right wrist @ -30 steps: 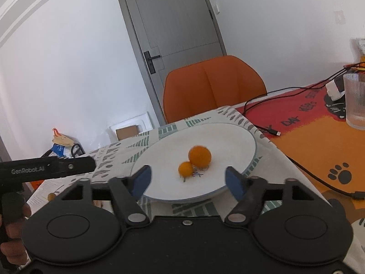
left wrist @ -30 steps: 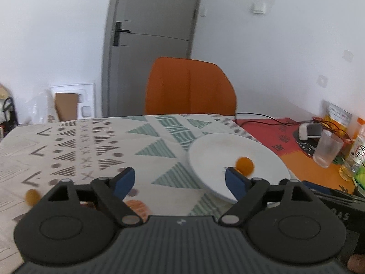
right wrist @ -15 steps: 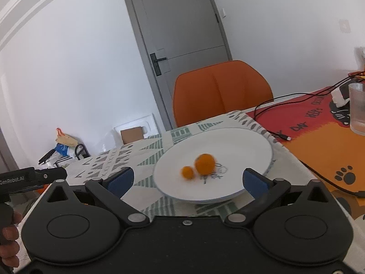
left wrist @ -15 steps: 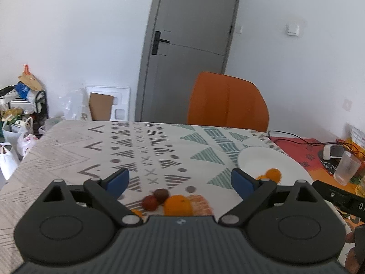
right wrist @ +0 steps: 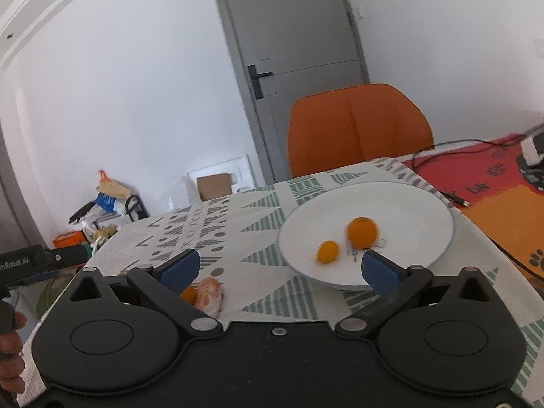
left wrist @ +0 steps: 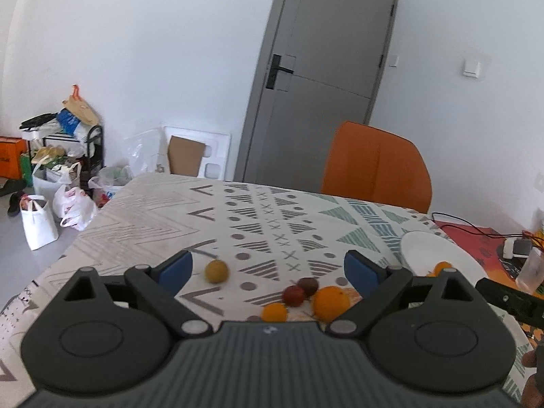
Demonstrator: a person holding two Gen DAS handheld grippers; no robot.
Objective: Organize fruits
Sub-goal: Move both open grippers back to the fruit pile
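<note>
Both claws spread wide, nothing between the blue pads of either. The left claw (left wrist: 268,267) opened a bit further early in the last second; the right claw (right wrist: 277,270) has just been opening to full spread, with no fruit caught in it. Left claw hangs over the patterned surface (left wrist: 272,210), above a loose cluster of fruit on the cloth: a big orange (left wrist: 331,303), a small orange one (left wrist: 274,312) just left of it, a dark red fruit (left wrist: 294,295) touching a brownish one (left wrist: 308,285) behind them. A yellowish fruit (left wrist: 216,271) sits apart to the left, near the left pad. White plate (left wrist: 431,251) off to the right in that view, with a bit of orange fruit showing at its near edge. Right-wrist view: plate (right wrist: 408,204) holds two fruits, a larger orange (right wrist: 362,232) and a smaller one (right wrist: 328,251) beside it, slightly blurred, not touching the claw. Peeled orange segments (right wrist: 209,294) lie on the cloth by the right claw's left pad. Orange chair (right wrist: 357,129) behind the surface, grey door (left wrist: 323,85) beyond.
</note>
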